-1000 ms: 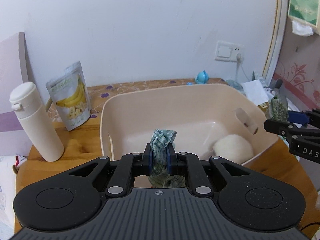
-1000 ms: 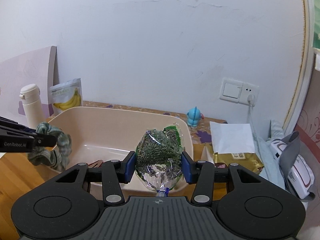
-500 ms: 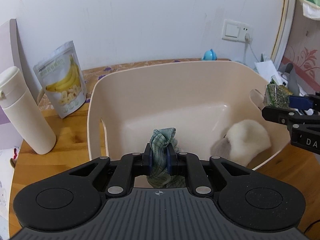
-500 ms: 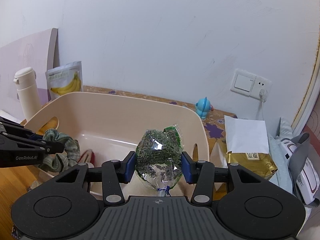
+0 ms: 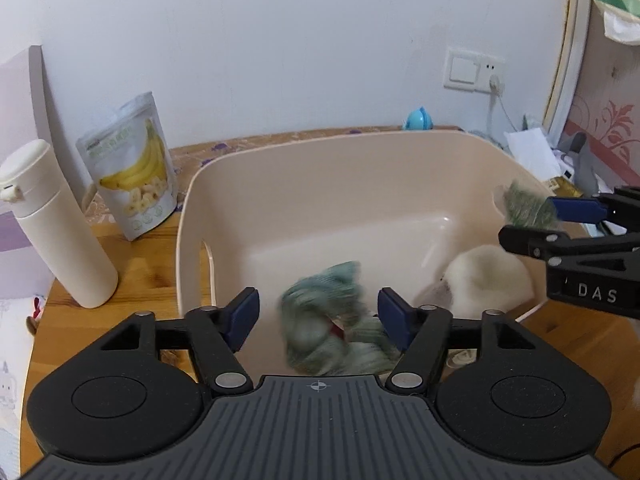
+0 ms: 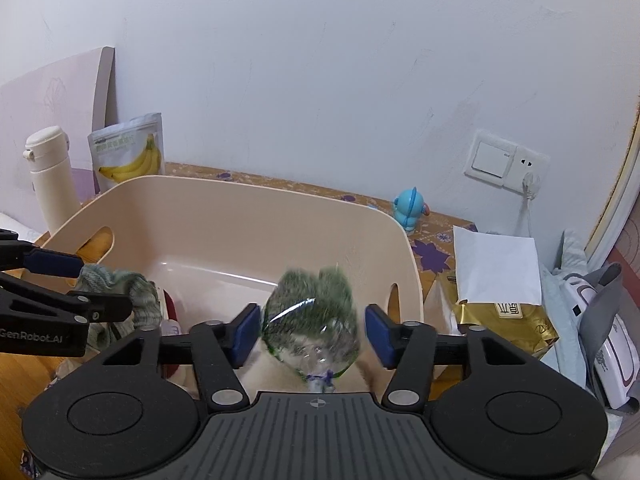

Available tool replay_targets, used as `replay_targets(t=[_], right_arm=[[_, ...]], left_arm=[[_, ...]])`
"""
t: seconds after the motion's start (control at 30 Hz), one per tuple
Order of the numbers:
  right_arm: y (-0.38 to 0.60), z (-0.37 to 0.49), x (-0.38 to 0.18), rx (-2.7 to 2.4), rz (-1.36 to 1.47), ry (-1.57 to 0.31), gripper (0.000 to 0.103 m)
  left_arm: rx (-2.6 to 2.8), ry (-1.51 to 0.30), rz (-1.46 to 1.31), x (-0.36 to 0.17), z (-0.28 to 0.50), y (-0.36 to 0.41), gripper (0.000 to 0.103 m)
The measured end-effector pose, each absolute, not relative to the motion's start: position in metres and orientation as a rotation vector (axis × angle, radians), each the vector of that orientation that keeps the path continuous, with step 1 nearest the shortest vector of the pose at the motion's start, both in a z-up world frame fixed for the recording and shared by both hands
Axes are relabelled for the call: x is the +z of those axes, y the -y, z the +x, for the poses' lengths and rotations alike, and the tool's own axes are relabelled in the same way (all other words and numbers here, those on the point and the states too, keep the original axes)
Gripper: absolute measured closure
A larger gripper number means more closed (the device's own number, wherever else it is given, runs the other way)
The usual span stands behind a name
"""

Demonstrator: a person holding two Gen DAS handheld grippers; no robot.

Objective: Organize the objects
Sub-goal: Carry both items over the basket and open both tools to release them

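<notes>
Both the left gripper [image 5: 319, 316] and right gripper [image 6: 307, 330] have just sprung open, dropping the green scrunchie [image 5: 326, 320] and herb pouch [image 6: 311, 322] into the beige tub [image 5: 360, 184] mid-desk, two items stowed.

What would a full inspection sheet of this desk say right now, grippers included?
Surface: wooden table, patterned cloth at the back.
Job's things: beige bin holds a white fluffy ball; green scrunchie and bag of dried herbs are blurred, apparently dropping into it.
Clutter: white bottle, banana chips pouch, blue toy, gold packet, white envelope.
Grippers: left gripper and right gripper both open over the bin.
Cables: white cord plugged into wall socket.
Surroundings: white wall.
</notes>
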State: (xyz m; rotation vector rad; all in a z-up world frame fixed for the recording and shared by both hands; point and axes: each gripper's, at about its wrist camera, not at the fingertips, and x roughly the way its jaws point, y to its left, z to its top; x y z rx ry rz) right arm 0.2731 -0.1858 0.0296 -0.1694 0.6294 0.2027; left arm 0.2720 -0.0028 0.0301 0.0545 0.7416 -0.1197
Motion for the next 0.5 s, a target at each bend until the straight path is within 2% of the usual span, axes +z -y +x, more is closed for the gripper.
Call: replay_targets(t=[0.07, 0.5], right_arm=[[0.186, 0.268, 0.033, 0.201, -0.163, -0.617, 0.027], [0.185, 0.226, 0.059, 0.212, -0.169, -0.537, 0.011]], left_arm=[[-0.121, -0.744, 0.051, 0.033, 0.269, 0.002, 0.036], [-0.097, -0.674, 0.056, 0.054, 0.227, -0.005, 0.028]])
